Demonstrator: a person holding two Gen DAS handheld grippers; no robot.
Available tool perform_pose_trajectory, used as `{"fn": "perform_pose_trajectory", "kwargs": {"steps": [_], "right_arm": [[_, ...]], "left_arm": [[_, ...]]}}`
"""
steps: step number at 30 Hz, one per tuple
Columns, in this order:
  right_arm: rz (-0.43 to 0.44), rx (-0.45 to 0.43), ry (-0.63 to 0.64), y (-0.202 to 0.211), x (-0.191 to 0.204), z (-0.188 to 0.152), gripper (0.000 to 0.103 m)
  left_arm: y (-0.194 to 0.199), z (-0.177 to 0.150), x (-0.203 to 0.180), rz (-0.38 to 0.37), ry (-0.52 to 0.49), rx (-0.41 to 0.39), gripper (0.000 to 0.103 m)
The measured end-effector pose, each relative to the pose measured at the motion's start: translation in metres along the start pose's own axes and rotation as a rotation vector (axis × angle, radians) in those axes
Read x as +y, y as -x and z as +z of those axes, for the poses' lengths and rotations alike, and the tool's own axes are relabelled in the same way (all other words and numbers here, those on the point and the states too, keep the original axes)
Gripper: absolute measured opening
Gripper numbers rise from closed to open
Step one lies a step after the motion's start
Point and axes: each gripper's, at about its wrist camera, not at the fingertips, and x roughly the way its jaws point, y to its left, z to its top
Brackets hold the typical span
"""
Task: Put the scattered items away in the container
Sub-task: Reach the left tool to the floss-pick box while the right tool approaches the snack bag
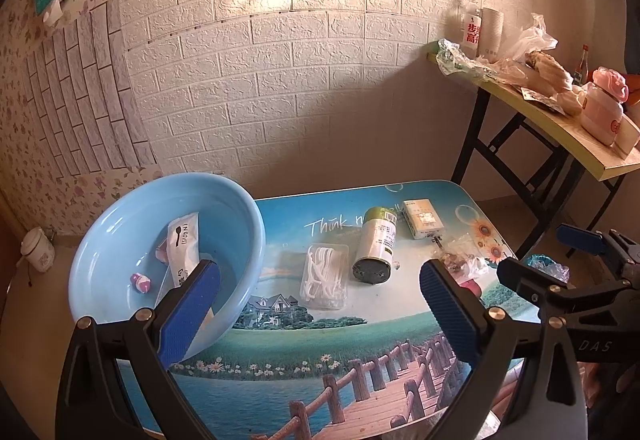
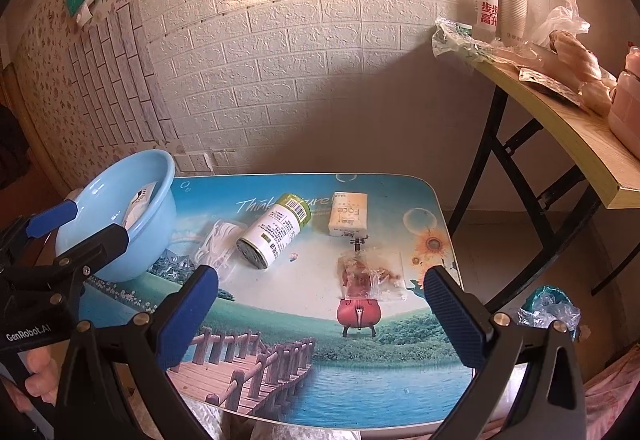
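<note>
On the printed surface [image 2: 304,324], four items lie loose: a clear box of floss picks [image 1: 325,276], a green-capped canister [image 1: 374,244] on its side, a small cream carton [image 1: 423,218] and a clear snack packet [image 2: 370,274]. At the surface's left end sits the light-blue basin [image 1: 120,216], holding a white sachet [image 1: 184,252] and a small pink-and-white piece [image 1: 141,282].

Left gripper [image 1: 320,314]: fingers spread wide, nothing between them. Its left finger overlaps the basin's near rim in the view; contact cannot be confirmed. The floss picks and canister lie ahead, between the finger lines, apart from both pads.

Right gripper [image 2: 320,318]: fingers released, wide apart, empty. The snack packet lies just ahead between the fingertips, nearer the right one, untouched. The canister and carton lie further ahead. A hand [image 2: 38,376] shows on the left gripper's handle at the lower left of the right wrist view.
</note>
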Motion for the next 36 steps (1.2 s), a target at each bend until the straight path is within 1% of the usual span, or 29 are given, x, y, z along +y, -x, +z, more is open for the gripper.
{"fn": "perform_pose_trajectory", "kwargs": {"steps": [10, 16, 23, 28, 29, 32, 36], "right_arm": [[0.002, 0.009, -0.007, -0.028, -0.010, -0.003, 0.103], [-0.001, 0.024, 0.017, -0.048, -0.015, -0.006, 0.103], [0.002, 0.023, 0.026, -0.069, -0.027, -0.010, 0.103], [-0.022, 0.018, 0.060, -0.085, -0.036, -0.015, 0.103], [-0.024, 0.023, 0.058, -0.089, -0.039, -0.016, 0.103], [-0.022, 0.036, 0.046, -0.100, -0.044, -0.018, 0.103], [-0.027, 0.048, 0.077, -0.112, -0.042, -0.023, 0.103]], "left_arm": [[-0.031, -0.007, 0.001, -0.013, 0.020, 0.034, 0.101], [-0.052, -0.011, -0.003, -0.014, 0.001, 0.047, 0.101], [-0.077, -0.017, -0.005, -0.033, 0.008, 0.071, 0.101], [-0.096, -0.023, -0.007, -0.040, 0.005, 0.089, 0.101], [-0.098, -0.024, -0.009, -0.022, -0.005, 0.082, 0.101], [-0.104, -0.026, -0.016, -0.004, -0.047, 0.065, 0.102], [-0.107, -0.026, -0.025, -0.022, -0.066, 0.051, 0.102]]}}
